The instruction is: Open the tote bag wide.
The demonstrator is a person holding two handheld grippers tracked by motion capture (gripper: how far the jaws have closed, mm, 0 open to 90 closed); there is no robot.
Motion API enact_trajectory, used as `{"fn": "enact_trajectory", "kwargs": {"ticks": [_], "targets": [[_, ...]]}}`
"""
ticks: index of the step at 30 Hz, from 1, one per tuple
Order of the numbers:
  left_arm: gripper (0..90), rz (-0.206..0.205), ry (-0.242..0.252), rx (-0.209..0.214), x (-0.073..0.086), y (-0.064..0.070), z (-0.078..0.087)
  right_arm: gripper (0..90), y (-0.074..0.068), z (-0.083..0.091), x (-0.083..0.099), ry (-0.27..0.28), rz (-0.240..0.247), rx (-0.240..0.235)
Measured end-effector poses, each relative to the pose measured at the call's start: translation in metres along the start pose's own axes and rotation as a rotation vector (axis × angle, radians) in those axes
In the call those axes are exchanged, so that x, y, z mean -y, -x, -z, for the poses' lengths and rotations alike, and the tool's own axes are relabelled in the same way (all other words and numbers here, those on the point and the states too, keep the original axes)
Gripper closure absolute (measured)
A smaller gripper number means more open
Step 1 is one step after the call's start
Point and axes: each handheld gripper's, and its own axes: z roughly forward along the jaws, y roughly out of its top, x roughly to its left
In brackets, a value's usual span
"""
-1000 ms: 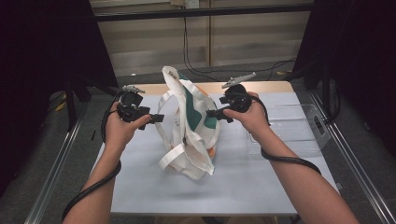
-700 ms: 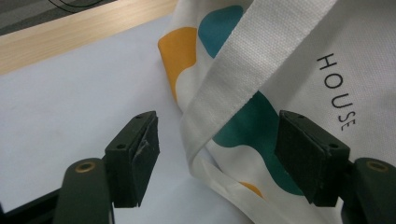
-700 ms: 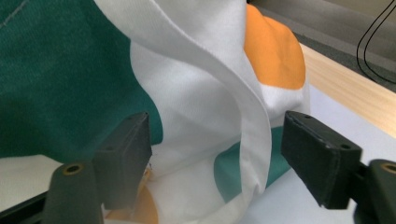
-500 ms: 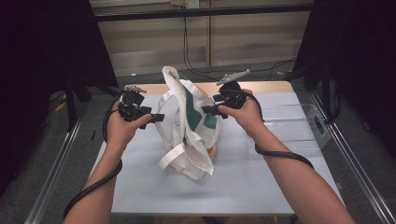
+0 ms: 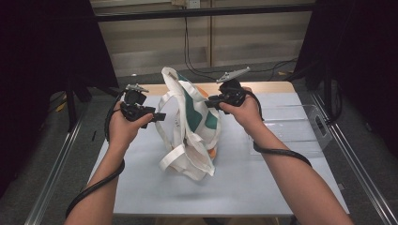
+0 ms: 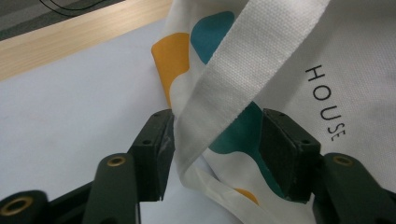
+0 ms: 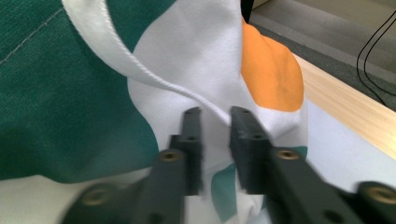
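Observation:
A white tote bag with teal and orange patches stands crumpled in the middle of the table. My left gripper is at the bag's left side and open. In the left gripper view, the white handle strap hangs down between the wide-apart jaws of that gripper, beside the printed word HOUSE. My right gripper is at the bag's upper right. In the right gripper view its jaws stand nearly together, pinching the hemmed edge of the bag.
A clear plastic box lies on the white table to the right of my right hand. A wooden strip runs along the table's far edge. Metal rails flank both sides, and cables hang at the back.
My right gripper has moved slightly up and left, closer onto the bag's upper edge. The left gripper and the bag have barely moved.

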Motion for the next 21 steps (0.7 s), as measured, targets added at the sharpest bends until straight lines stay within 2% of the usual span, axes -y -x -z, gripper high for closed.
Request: {"fn": "enact_trajectory", "kwargs": {"ticks": [1, 3, 4, 7, 9, 10, 11, 12, 13, 14, 15, 17, 19, 21], "targets": [[51.0, -0.008, -0.006, 0.002, -0.0002, -0.0004, -0.0002, 84.2, 0.0023, 0.0019, 0.0012, 0.000, -0.014, -0.003], [53.5, -0.029, -0.027, 0.007, -0.0007, -0.0011, -0.0008, 87.3, 0.0030, 0.0025, 0.0018, 0.001, -0.026, -0.015], [56.2, -0.015, -0.014, 0.011, -0.0005, 0.0003, -0.0025, 90.0, 0.0043, 0.0041, 0.0024, 0.003, -0.028, -0.021], [59.6, -0.038, -0.028, 0.014, -0.0019, 0.0004, -0.0028, 90.0, 0.0053, 0.0051, 0.0027, 0.009, -0.034, -0.041], [62.1, -0.025, -0.017, 0.010, -0.0024, 0.0019, -0.0043, 90.0, 0.0048, 0.0053, 0.0025, -0.001, -0.030, -0.033], [63.4, -0.030, -0.017, 0.009, -0.0030, 0.0029, -0.0046, 82.9, 0.0048, 0.0062, 0.0036, 0.016, -0.030, -0.017], [63.4, -0.030, -0.017, 0.009, -0.0030, 0.0029, -0.0046, 82.9, 0.0048, 0.0062, 0.0036, 0.016, -0.030, -0.017], [63.4, -0.043, -0.030, 0.011, -0.0036, 0.0025, -0.0037, 68.3, 0.0061, 0.0072, 0.0046, 0.032, -0.052, -0.003], [63.4, -0.049, -0.026, 0.006, -0.0038, 0.0024, -0.0036, 68.3, 0.0061, 0.0072, 0.0046, 0.032, -0.052, -0.003], [63.4, -0.044, -0.026, 0.011, -0.0040, 0.0023, -0.0036, 56.5, 0.0061, 0.0063, 0.0051, 0.017, -0.052, 0.001], [63.4, -0.044, -0.026, 0.011, -0.0040, 0.0023, -0.0036, 56.5, 0.0061, 0.0063, 0.0051, 0.017, -0.052, 0.001], [63.5, -0.040, -0.027, 0.013, -0.0042, 0.0022, -0.0042, 45.5, 0.0052, 0.0046, 0.0040, 0.022, -0.039, -0.006], [63.6, -0.030, -0.018, 0.007, -0.0043, 0.0037, -0.0061, 43.2, 0.0049, 0.0037, 0.0032, 0.029, -0.042, -0.001], [66.0, -0.044, -0.031, 0.015, -0.0048, 0.0035, -0.0065, 39.9, 0.0049, 0.0012, 0.0012, 0.035, -0.040, -0.009]]}}
